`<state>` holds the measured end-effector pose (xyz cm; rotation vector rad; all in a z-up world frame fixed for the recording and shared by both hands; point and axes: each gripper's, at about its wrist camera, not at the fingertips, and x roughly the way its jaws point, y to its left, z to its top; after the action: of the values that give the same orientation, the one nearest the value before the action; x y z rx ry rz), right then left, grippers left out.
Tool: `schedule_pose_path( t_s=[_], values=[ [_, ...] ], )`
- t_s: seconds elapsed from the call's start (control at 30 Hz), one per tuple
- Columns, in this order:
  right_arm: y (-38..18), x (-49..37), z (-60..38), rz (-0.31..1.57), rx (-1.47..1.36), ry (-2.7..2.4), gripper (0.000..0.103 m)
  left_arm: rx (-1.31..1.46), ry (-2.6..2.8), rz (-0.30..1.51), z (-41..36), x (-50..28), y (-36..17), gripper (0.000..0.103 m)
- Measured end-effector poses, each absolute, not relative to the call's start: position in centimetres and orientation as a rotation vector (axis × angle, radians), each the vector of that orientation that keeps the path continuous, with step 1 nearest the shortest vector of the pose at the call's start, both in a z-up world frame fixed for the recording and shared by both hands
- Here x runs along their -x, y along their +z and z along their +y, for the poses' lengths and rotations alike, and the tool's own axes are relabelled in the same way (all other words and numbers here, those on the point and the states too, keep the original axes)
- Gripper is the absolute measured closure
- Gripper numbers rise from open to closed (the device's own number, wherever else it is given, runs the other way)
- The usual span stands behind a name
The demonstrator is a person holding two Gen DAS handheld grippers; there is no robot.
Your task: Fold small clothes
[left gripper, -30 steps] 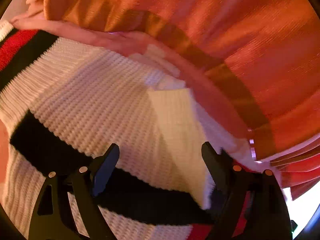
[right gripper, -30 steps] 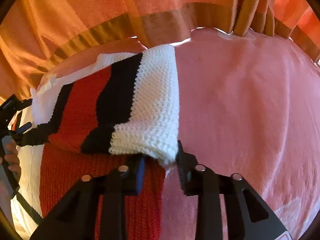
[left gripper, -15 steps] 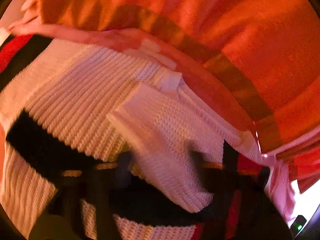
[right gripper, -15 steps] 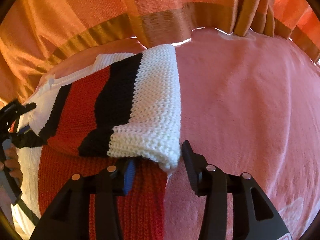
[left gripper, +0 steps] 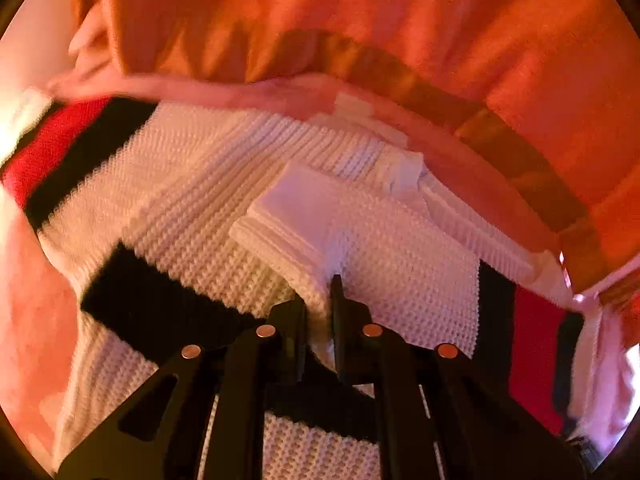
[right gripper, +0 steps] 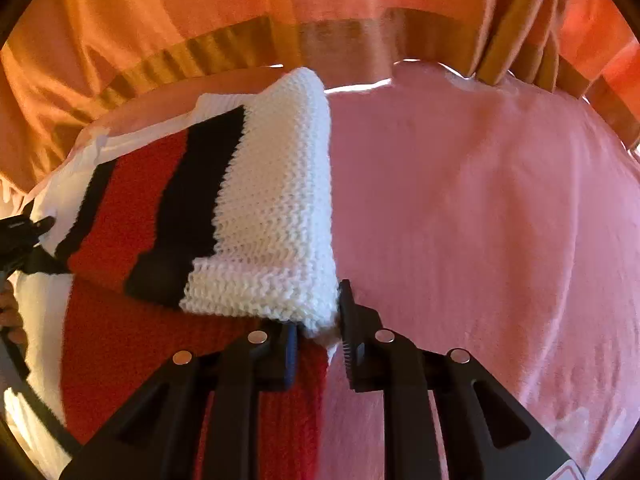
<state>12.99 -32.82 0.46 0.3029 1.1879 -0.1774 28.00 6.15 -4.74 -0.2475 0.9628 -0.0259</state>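
Knitted sweater [right gripper: 168, 216], striped in white, black and red, lies on a pink bedspread [right gripper: 480, 220] with orange curtains [right gripper: 200, 12] hanging along the far side. Its right part is doubled over onto the red body, so the white band forms a thick fold edge facing right.

At the near end of that fold sits the right gripper [right gripper: 320, 330]. Its jaws stand a little apart with the white corner of the fold between them; whether they press the knit or merely bracket it I cannot tell. Holding there would keep the folded layer from sliding back while the other side is worked.

On the left side of the garment, the left gripper [left gripper: 320, 300] has its jaws pressed nearly together on a white flap [left gripper: 360, 248], probably a sleeve or cuff, which lies across the white ribbed panel near the collar. Pinching this edge looks like the start of drawing the flap inward over the body, to match the fold on the right.

No basket, box or other container shows in either view; the sweater rests directly on the bedspread.
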Motion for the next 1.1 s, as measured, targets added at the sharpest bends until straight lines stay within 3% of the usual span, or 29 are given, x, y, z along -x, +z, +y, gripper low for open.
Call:
schedule_pose_path(
  t_s=[0.13, 0.27, 0.37, 0.63, 0.83, 0.9, 0.97, 1.03, 1.1],
  values=[
    [5.3, -10.1, -32.5, 1.155, -0.373, -0.120, 0.079, 0.282, -0.032, 0.981, 6.9, -28.2, -5.0, 0.092],
    [10.4, -9.9, -30.7, 0.930, -0.207, -0.121, 0.085, 0.278, -0.017, 0.979, 6.7, -28.1, -4.9, 0.091],
    [7.6, -12.1, -30.2, 1.017, -0.233, -0.081, 0.097, 0.280, -0.010, 0.979, 6.6, -27.9, -5.0, 0.090],
    [0.4, -14.5, -30.1, 1.179, -0.159, -0.150, 0.103, 0.323, -0.036, 0.994, 7.3, -28.1, -5.1, 0.089],
    [0.9, -14.6, -30.5, 1.174, -0.176, -0.177, 0.103, 0.356, -0.093, 0.961, 9.2, -27.2, -3.6, 0.085],
    [1.8, -14.5, -30.0, 1.137, -0.198, -0.168, 0.102, 0.382, -0.065, 0.915, 11.4, -27.1, -2.2, 0.074],
    [2.9, -14.2, -29.6, 1.090, -0.187, -0.157, 0.096, 0.415, 0.013, 0.837, 15.0, -26.7, -0.4, 0.038],
    [3.7, -14.0, -28.8, 1.057, -0.173, -0.124, 0.095, 0.444, 0.118, 0.785, 19.2, -26.6, 0.8, 0.021],
    [3.8, -13.9, -28.0, 1.051, -0.147, -0.113, 0.095, 0.485, 0.239, 0.759, 24.0, -26.9, 1.1, 0.018]
  ],
)
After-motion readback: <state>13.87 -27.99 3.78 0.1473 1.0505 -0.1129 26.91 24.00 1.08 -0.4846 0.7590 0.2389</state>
